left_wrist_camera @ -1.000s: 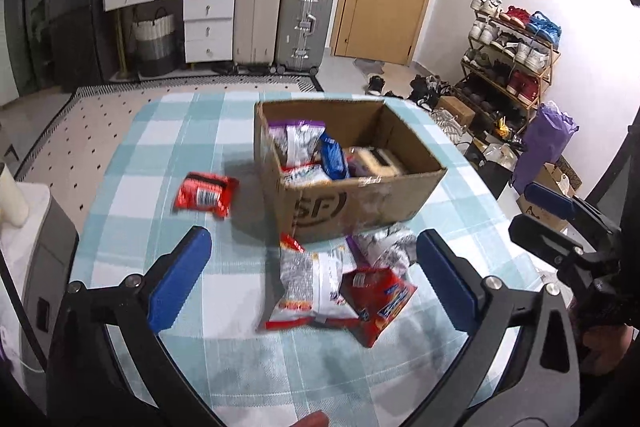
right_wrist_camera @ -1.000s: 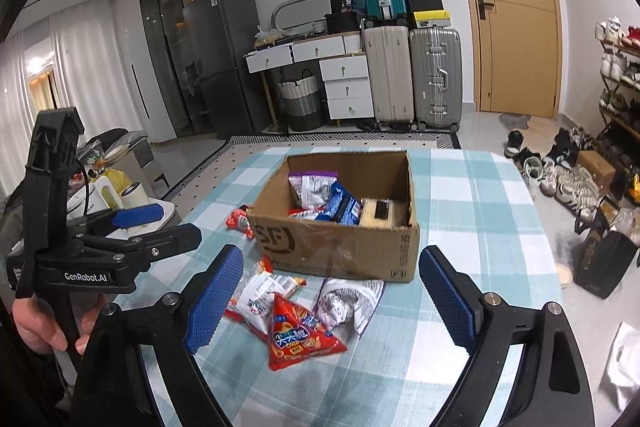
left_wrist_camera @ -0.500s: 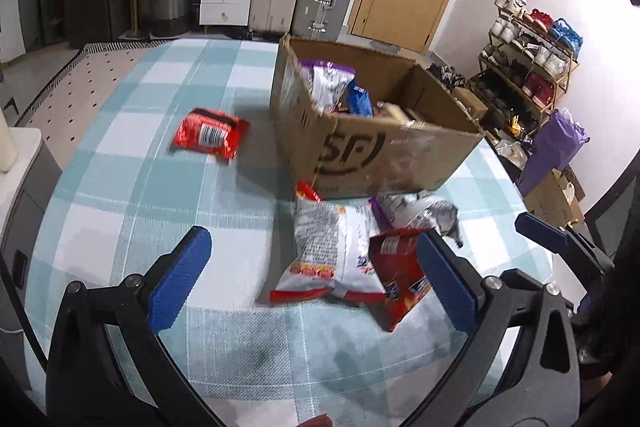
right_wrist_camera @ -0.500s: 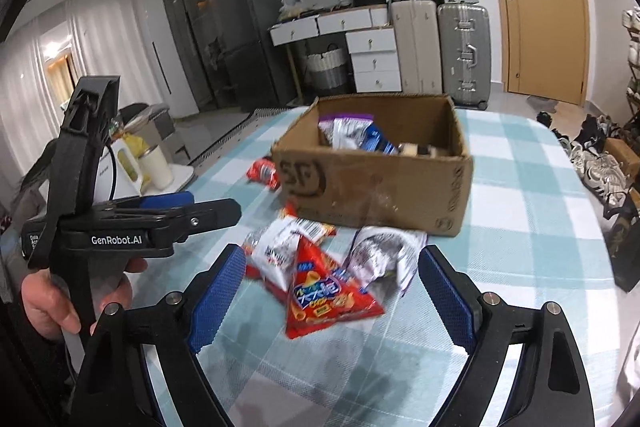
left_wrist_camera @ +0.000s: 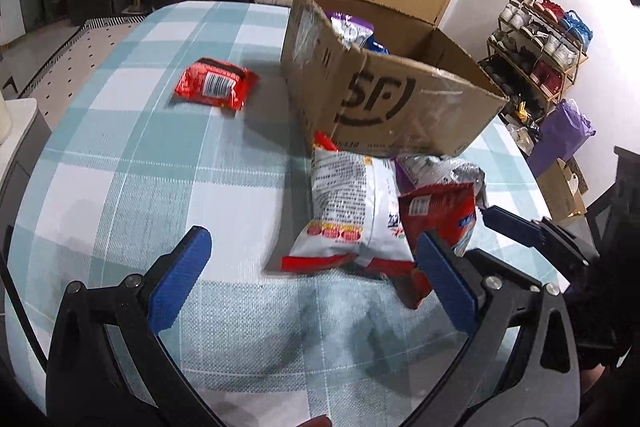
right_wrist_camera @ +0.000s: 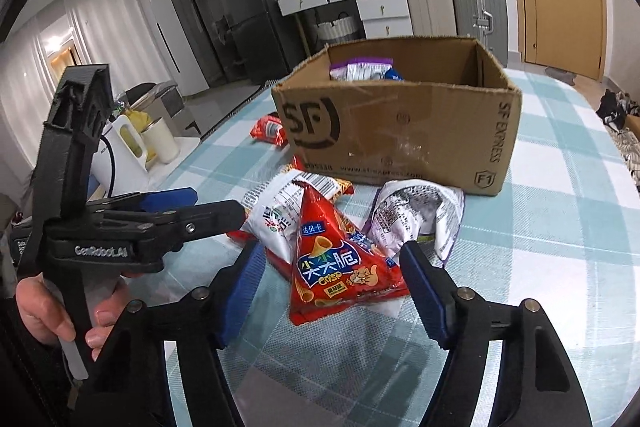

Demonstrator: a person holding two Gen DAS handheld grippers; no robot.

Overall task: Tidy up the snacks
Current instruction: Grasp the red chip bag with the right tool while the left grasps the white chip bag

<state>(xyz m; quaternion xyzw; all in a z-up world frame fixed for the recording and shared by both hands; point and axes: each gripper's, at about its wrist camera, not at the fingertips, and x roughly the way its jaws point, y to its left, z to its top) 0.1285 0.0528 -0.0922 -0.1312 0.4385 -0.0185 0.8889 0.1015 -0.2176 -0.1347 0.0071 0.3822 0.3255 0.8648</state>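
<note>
Closing: my right gripper (right_wrist_camera: 328, 287), low centre of its wrist view; the jaws draw in around the red triangular crisp bag (right_wrist_camera: 340, 259), pads either side but not yet pressing.
Left gripper (left_wrist_camera: 308, 275): jaws spread wide at the bottom of the left wrist view, nothing gripped; bare cloth between them, and the white snack bag (left_wrist_camera: 352, 203) lies just beyond.
Silver-purple bag (right_wrist_camera: 416, 215): right of the red bag, touching it, below the box.
Red packet (left_wrist_camera: 214, 87): alone, upper left of the left view, well apart from the pile.
Cardboard box (right_wrist_camera: 400, 131): upper centre, open, with packets inside against its far-left wall.
Table (left_wrist_camera: 120, 187): teal-and-white checked cloth under everything.
My left hand (right_wrist_camera: 52, 311): lower left of the right view, wrapped around the handle.
</note>
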